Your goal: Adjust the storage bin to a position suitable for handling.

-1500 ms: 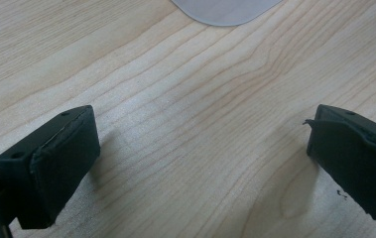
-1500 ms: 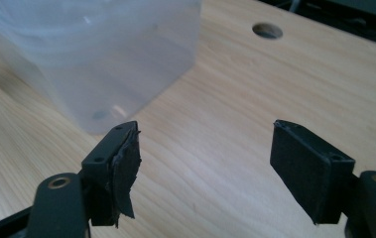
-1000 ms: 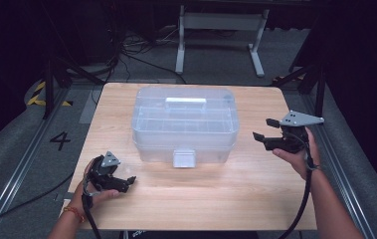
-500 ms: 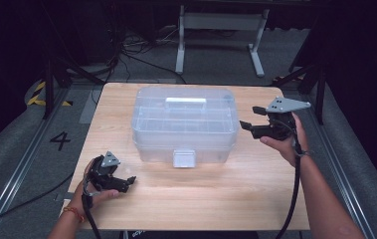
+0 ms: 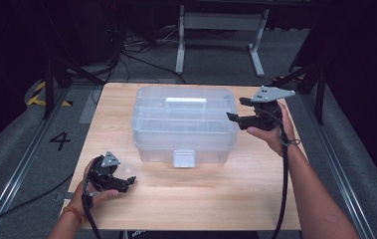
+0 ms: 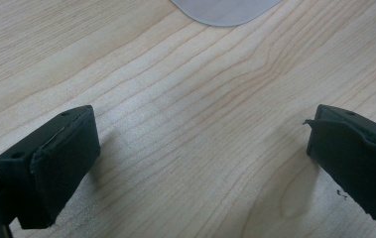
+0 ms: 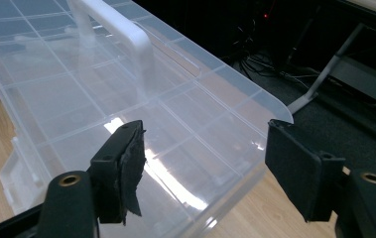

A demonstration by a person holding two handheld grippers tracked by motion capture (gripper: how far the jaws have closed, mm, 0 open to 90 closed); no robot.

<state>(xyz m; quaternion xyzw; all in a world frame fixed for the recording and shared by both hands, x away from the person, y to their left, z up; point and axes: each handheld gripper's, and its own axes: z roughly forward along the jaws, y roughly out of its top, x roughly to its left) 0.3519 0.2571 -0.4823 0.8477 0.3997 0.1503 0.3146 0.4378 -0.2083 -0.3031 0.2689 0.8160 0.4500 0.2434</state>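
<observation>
A clear plastic storage box [image 5: 183, 124] with a white handle [image 5: 186, 101] on its lid and a front latch [image 5: 183, 158] stands in the middle of the wooden table [image 5: 201, 199]. My right gripper [image 5: 235, 109] hovers at the box's right end, pointing left, open with nothing between its fingers. In the right gripper view its jaws [image 7: 205, 153] frame the lid's near corner [image 7: 210, 129], with the handle [image 7: 121, 29] farther off. My left gripper [image 5: 126, 181] rests low at the front left, open. In the left gripper view its jaws [image 6: 200, 148] stand wide over bare wood.
A rounded edge of the box [image 6: 225, 10] shows at the top of the left gripper view. Beyond the table's far edge stand a metal frame [image 5: 221, 30] and floor cables [image 5: 136, 50]. Bare tabletop lies in front of the box.
My right gripper has moved left and up, from beside the table's right edge to the box's right end. The left gripper has stayed put.
</observation>
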